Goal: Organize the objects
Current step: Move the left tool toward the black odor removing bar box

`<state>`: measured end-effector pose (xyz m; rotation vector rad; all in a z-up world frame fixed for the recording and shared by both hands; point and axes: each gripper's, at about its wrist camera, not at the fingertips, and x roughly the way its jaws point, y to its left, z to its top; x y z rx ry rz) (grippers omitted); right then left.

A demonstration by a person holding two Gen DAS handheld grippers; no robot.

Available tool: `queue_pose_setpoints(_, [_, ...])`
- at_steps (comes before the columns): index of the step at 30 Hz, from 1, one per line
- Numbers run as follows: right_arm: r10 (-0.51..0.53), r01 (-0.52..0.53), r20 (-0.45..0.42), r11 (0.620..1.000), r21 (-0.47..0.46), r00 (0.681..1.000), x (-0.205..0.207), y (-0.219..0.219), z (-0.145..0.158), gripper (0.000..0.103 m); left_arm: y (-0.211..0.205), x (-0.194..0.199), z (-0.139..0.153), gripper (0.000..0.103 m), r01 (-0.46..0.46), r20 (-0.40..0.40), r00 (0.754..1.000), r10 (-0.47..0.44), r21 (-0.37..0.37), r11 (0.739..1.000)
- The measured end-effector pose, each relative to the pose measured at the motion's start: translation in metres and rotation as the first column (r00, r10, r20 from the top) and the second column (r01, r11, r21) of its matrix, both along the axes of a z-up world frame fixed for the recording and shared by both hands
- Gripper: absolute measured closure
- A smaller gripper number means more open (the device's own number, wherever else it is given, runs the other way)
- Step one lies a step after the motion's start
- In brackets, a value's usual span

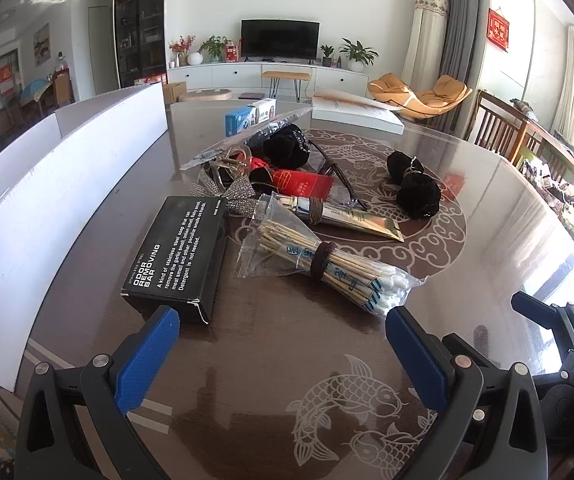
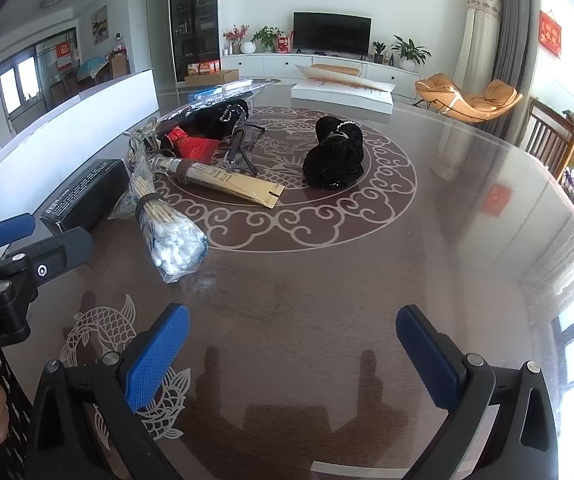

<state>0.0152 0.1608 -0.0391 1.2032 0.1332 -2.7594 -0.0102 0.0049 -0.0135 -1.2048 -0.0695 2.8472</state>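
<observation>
On the brown glass table a pile of small objects lies ahead. A black odor bar box (image 1: 179,252) (image 2: 83,198) lies at left. A bag of cotton swabs (image 1: 327,266) (image 2: 167,228) lies beside it. A gold tube (image 1: 351,218) (image 2: 227,182), a red packet (image 1: 301,184) (image 2: 195,145), glasses (image 2: 241,150), a rhinestone bow (image 1: 223,194) and black fuzzy scrunchies (image 1: 415,184) (image 2: 335,156) lie farther back. My left gripper (image 1: 283,322) is open and empty, just short of the box and swabs. My right gripper (image 2: 293,330) is open and empty over bare table.
A white divided tray (image 1: 59,168) (image 2: 87,128) runs along the table's left side. A white flat box (image 1: 357,114) (image 2: 343,92) and small blue cartons (image 1: 247,116) sit at the far edge. Wooden chairs (image 1: 503,128) stand at right. The left gripper shows at the right wrist view's left edge (image 2: 7,232).
</observation>
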Motion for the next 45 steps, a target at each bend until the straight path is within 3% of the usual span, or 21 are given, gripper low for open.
queue_pose_setpoints(17, [0.017,-0.017,0.069,1.0,0.001,0.997,-0.01,-0.007,-0.012,0.0,-0.003,-0.002,-0.003,0.0,0.012,0.029,0.999,-0.013,0.037,0.999])
queue_pose_setpoints(27, [0.001,0.004,0.097,0.999,-0.048,0.995,-0.016,0.0,-0.014,0.0,-0.003,-0.004,-0.005,0.0,0.015,0.041,0.999,-0.017,0.049,0.999])
queue_pose_setpoints(45, [0.003,0.003,0.107,0.998,-0.057,0.994,-0.016,0.0,-0.015,0.0,-0.004,-0.003,-0.006,0.0,0.018,0.052,0.998,-0.022,0.067,0.998])
